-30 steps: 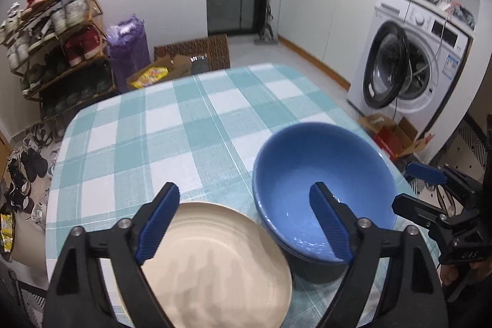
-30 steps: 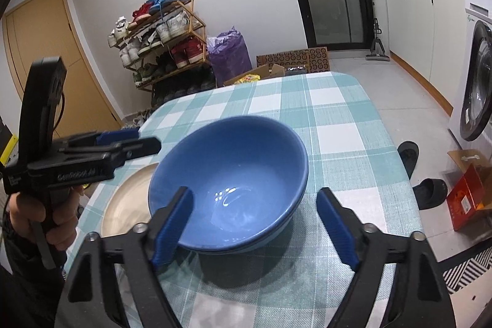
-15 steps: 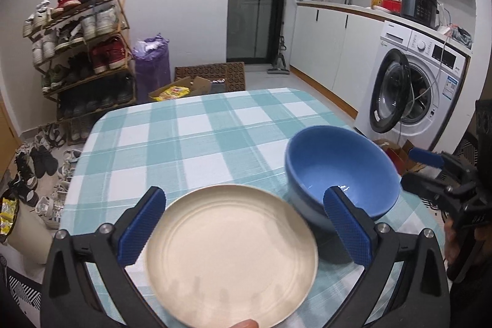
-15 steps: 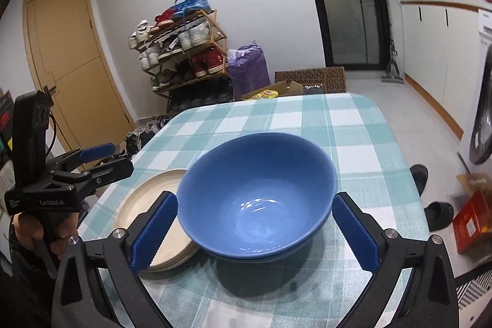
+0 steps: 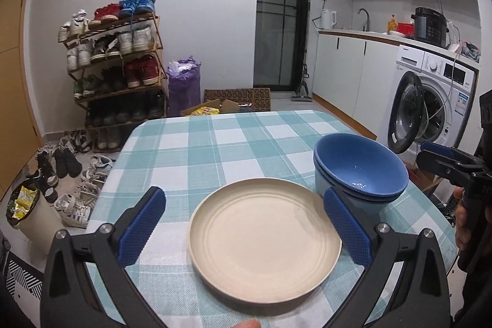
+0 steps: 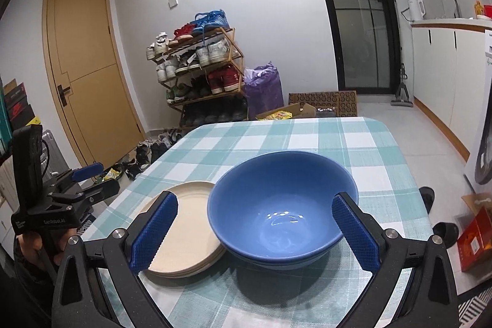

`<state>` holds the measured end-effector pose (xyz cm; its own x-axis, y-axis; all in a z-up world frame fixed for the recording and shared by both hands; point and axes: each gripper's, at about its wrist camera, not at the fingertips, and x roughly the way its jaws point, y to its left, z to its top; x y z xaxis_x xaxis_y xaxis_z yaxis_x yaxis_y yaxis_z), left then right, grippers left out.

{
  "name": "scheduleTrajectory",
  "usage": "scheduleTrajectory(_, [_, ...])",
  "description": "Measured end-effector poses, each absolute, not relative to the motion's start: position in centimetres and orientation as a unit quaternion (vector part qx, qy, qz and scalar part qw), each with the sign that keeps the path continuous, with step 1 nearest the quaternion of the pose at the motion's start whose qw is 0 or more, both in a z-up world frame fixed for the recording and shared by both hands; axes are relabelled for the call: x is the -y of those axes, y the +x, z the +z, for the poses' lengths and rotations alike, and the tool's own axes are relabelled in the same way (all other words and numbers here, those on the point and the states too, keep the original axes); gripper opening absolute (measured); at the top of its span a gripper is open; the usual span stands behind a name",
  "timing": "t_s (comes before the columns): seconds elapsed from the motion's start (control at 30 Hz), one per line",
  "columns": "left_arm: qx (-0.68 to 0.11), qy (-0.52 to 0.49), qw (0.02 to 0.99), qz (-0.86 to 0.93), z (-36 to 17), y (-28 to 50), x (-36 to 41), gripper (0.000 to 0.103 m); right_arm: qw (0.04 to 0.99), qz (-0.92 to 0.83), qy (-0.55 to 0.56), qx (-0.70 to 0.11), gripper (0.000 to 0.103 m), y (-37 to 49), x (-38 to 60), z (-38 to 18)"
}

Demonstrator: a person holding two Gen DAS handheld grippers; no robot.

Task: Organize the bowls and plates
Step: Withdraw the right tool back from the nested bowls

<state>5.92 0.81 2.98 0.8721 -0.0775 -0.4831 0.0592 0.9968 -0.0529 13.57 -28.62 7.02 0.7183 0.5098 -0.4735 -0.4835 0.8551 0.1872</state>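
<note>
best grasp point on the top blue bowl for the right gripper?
Take the top blue bowl by its rim, one finger inside and one outside the wall, coming from the near edge, which faces the open right gripper. The bowl looks wider than the jaw gap and sits nested in another bowl, so spanning it probably won't work.

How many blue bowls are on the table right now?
2, nested: the blue bowl sits inside a paler bowl beside the cream plates on the checked table. More could be hidden inside the stack.
</note>
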Motion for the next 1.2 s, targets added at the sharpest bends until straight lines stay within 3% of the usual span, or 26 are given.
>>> scheduleTrajectory(1.2, [-0.201, 0.007, 0.980, 0.017, -2.1, 0.4, 0.6, 0.103, 0.939, 0.265, 0.011, -0.218, 0.102, 6.2, 30.7, 1.6])
